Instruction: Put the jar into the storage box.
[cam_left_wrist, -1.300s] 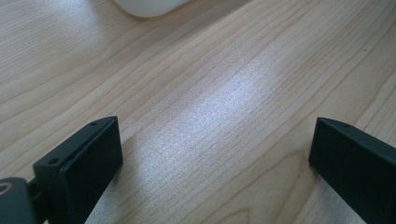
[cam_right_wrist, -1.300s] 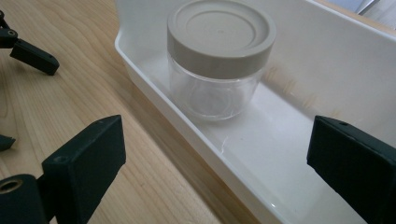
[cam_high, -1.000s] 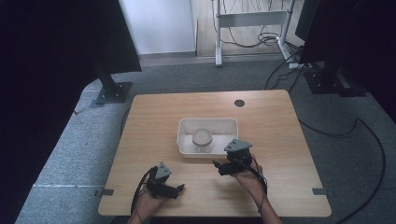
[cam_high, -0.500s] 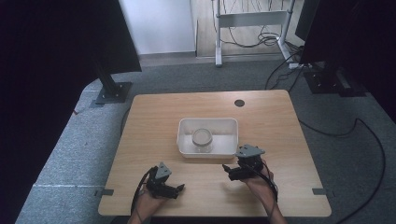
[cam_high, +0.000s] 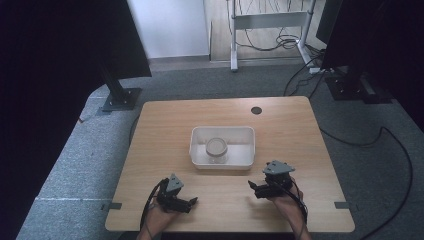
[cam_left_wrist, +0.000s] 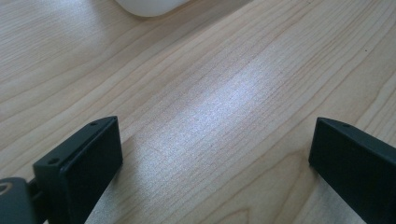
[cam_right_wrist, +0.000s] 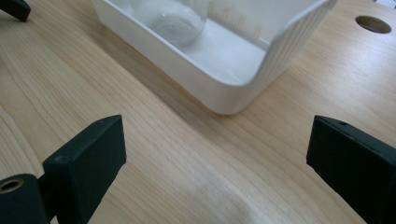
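A white rectangular tray (cam_high: 199, 135) sits at the middle of the wooden table, and a clear round jar (cam_high: 216, 148) stands inside it. In the right gripper view the tray (cam_right_wrist: 224, 93) lies just ahead, with the jar (cam_right_wrist: 175, 21) at its far side. My right gripper (cam_high: 256, 189) rests low over the table, in front of the tray's right corner, jaws wide apart and empty. My left gripper (cam_high: 190, 202) is near the front edge on the left, open, with bare wood between its jaws. A corner of the tray (cam_left_wrist: 149, 5) peeks in at the top of the left gripper view.
A round cable hole (cam_high: 256, 110) is at the table's back right. Black monitor stands (cam_high: 119, 97) flank the table on grey carpet, cables trail at the right, and a white frame stands behind.
My right gripper has drawn back from the tray's front right corner toward the table's front edge and slightly to the right. The left gripper has stayed where it was.
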